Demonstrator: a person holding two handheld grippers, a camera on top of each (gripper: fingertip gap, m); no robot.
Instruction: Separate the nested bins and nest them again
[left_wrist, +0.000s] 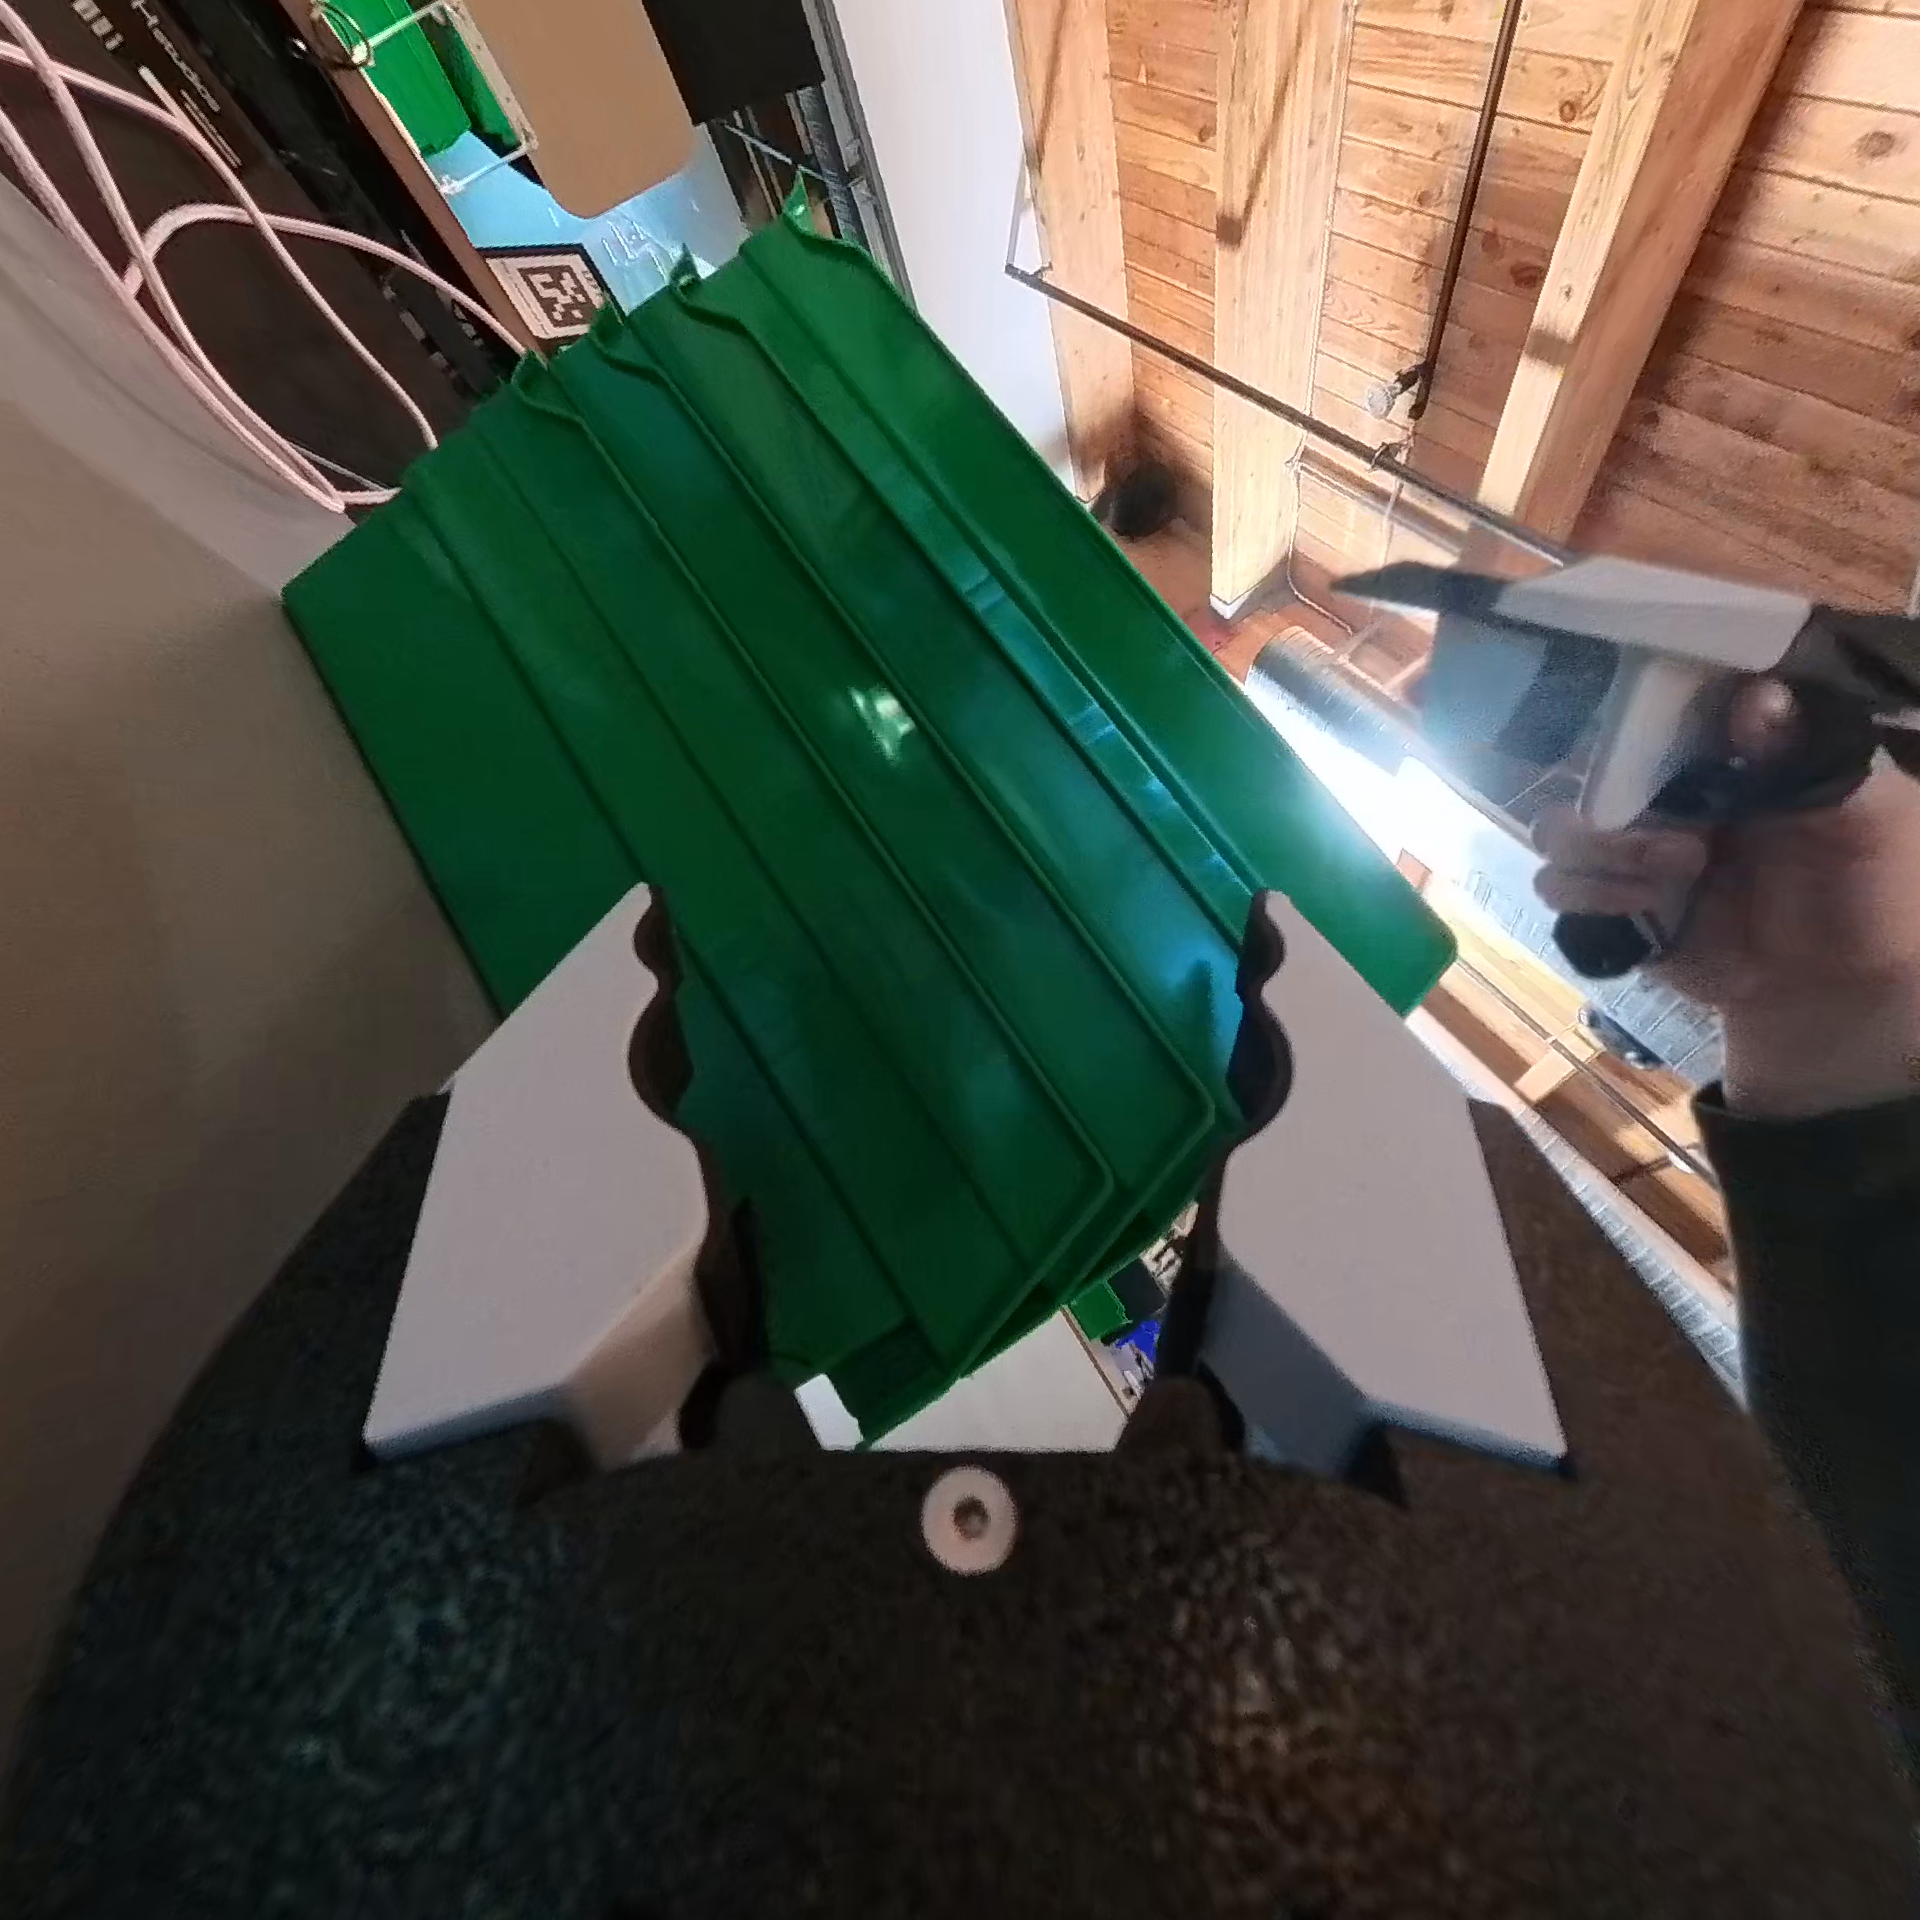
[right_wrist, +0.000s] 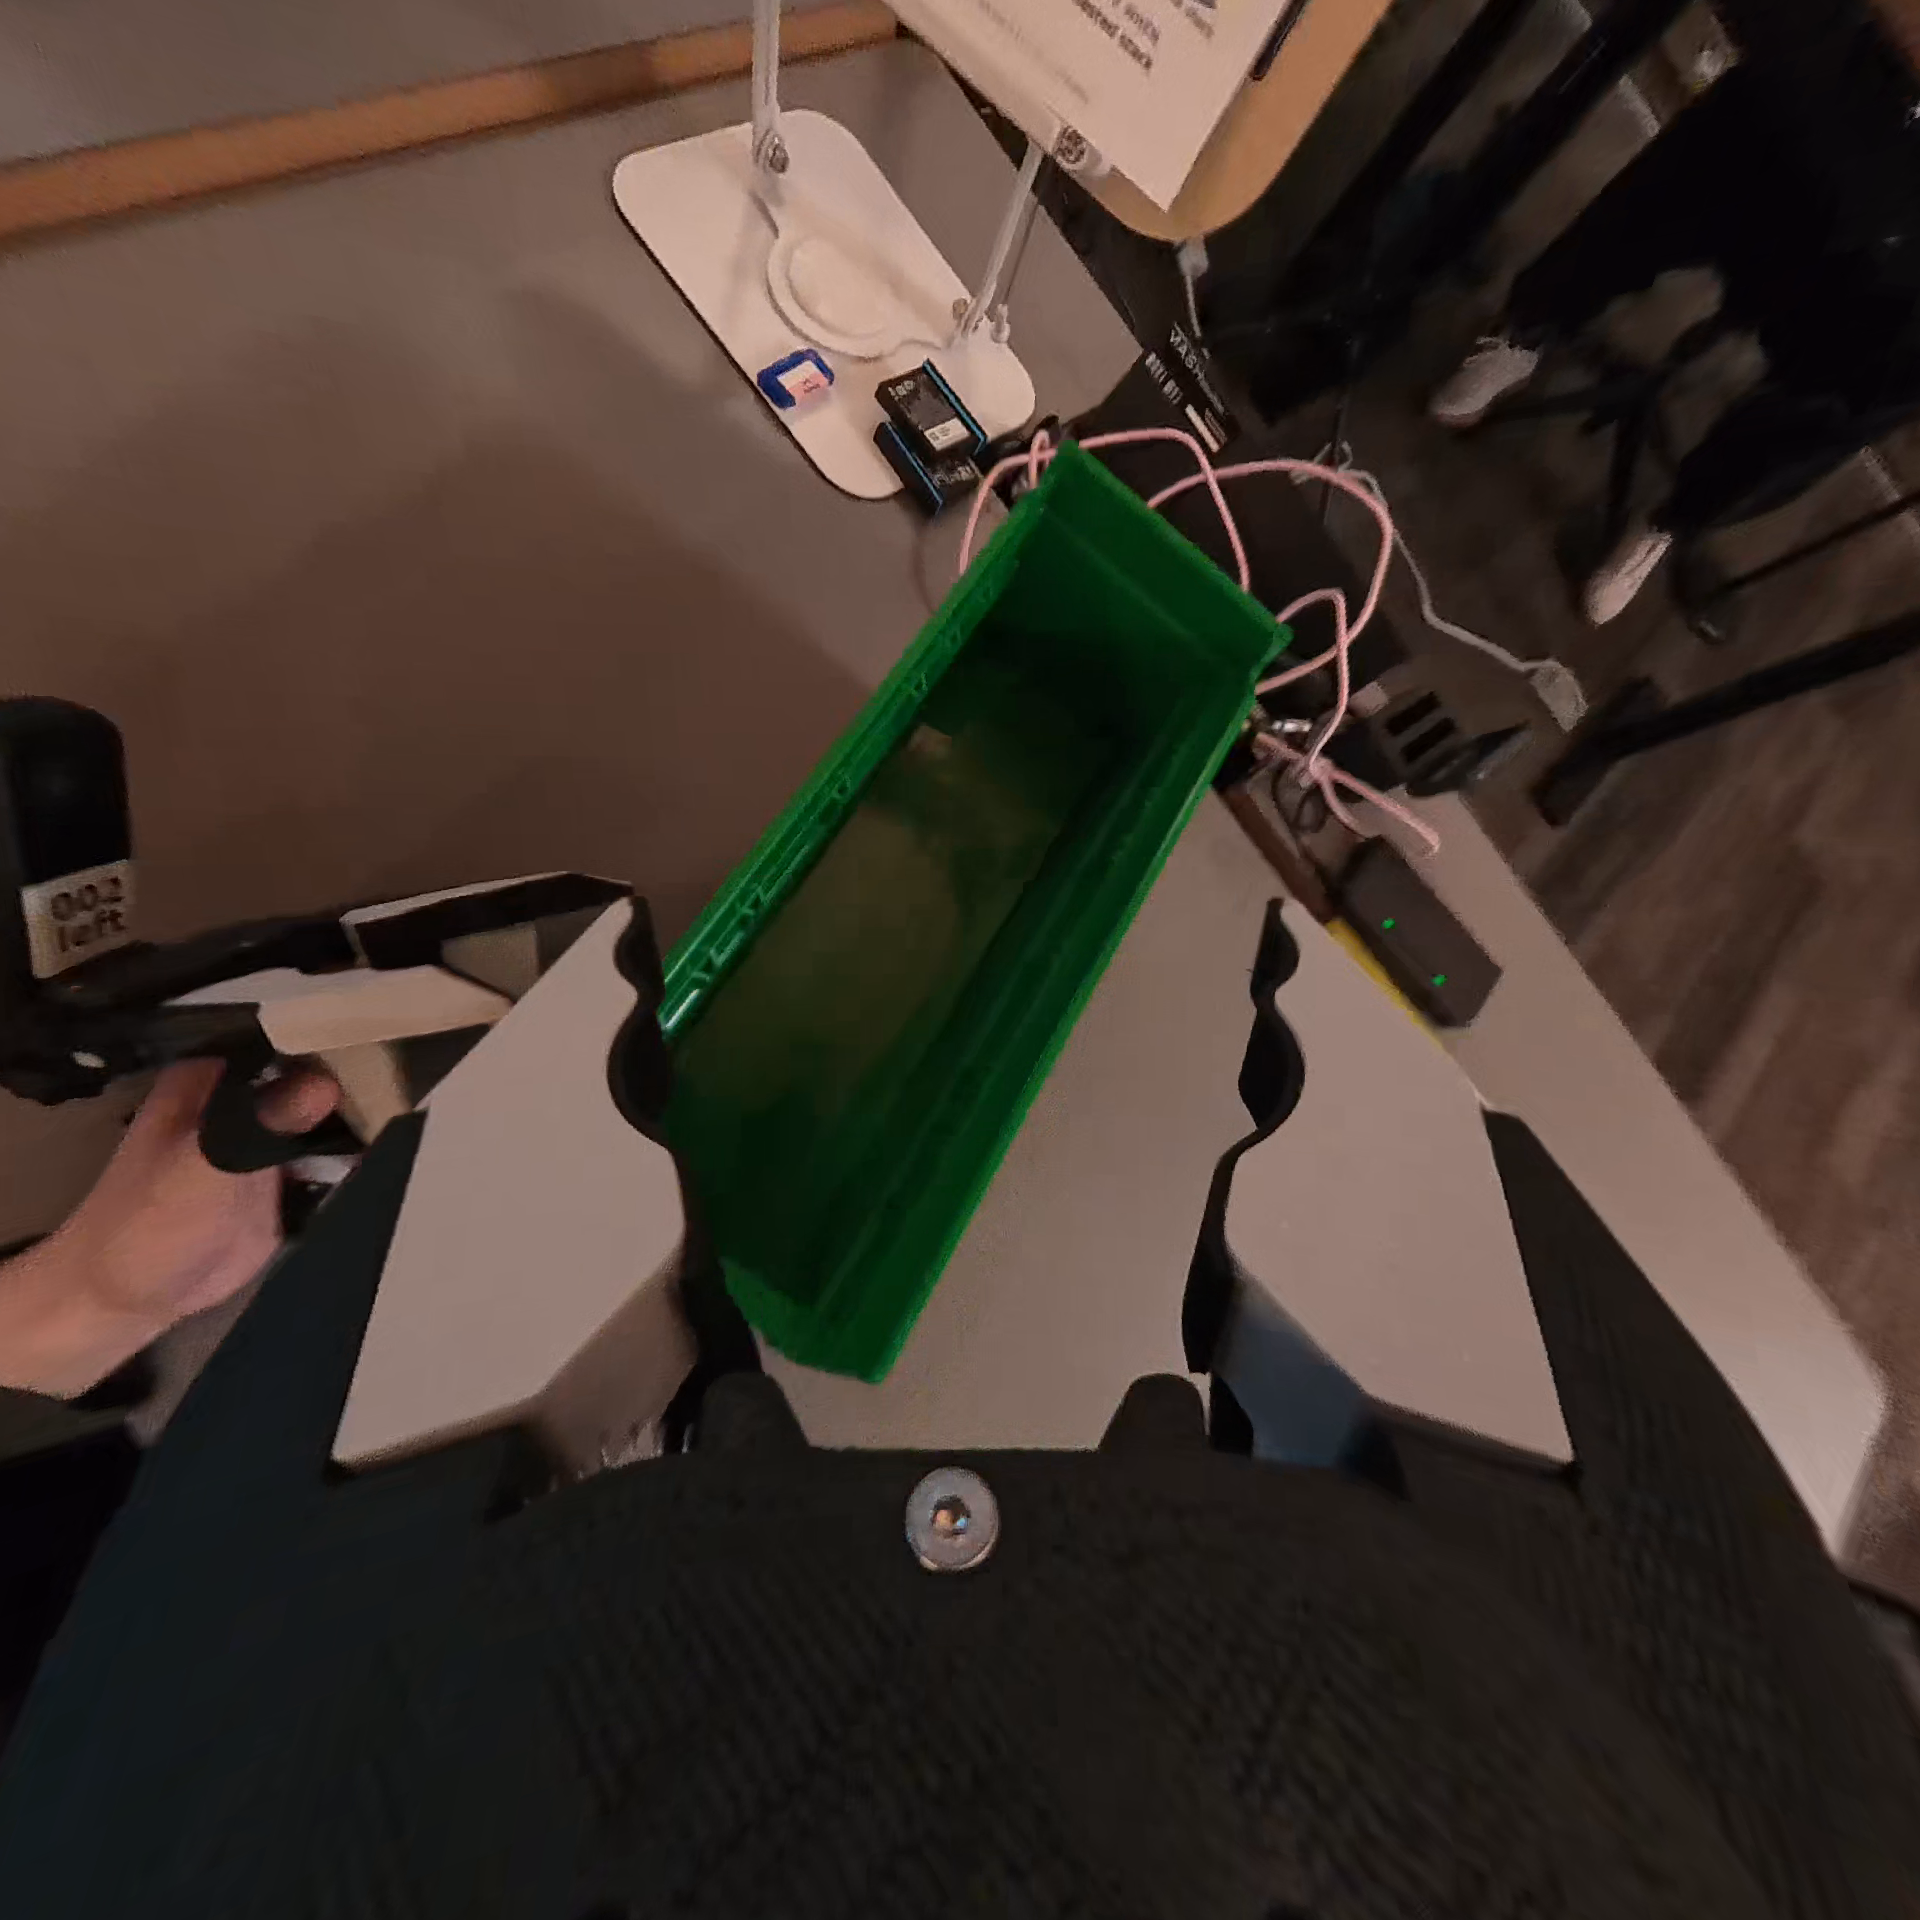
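Bins: green bins (left_wrist: 831, 748) lie nested and tilted in the left wrist view, ribbed outer walls and stepped rims facing the camera; the right wrist view looks into the open mouth of a green bin (right_wrist: 935, 935).
Location: the bin sits over the grey table (right_wrist: 364, 520); whether it rests on it or is lifted I cannot tell.
Long axis: in the right view from 7 o'clock near the tongs to 1 o'clock at the far end; in the left view from 5 to 11 o'clock.
Left gripper (left_wrist: 951, 1049): spread wide, with the stack's near end between its fingers, the right pad at the rim edge; a firm pinch is not shown.
Right gripper (right_wrist: 951, 1039): spread; its left finger (right_wrist: 644, 1049) touches the bin's near long wall, its right finger stands clear. Not pinching.
Nearer hand: both are at the near end; the left looks closer to a grip.
Contents: the bin's inside looks empty.
Separation: from here I cannot tell how many bins are stacked.
Next move, my judgement: close one gripper on a rim and pull along the long axis.
Risk: pink cord (right_wrist: 1299, 623) lies near the far end.
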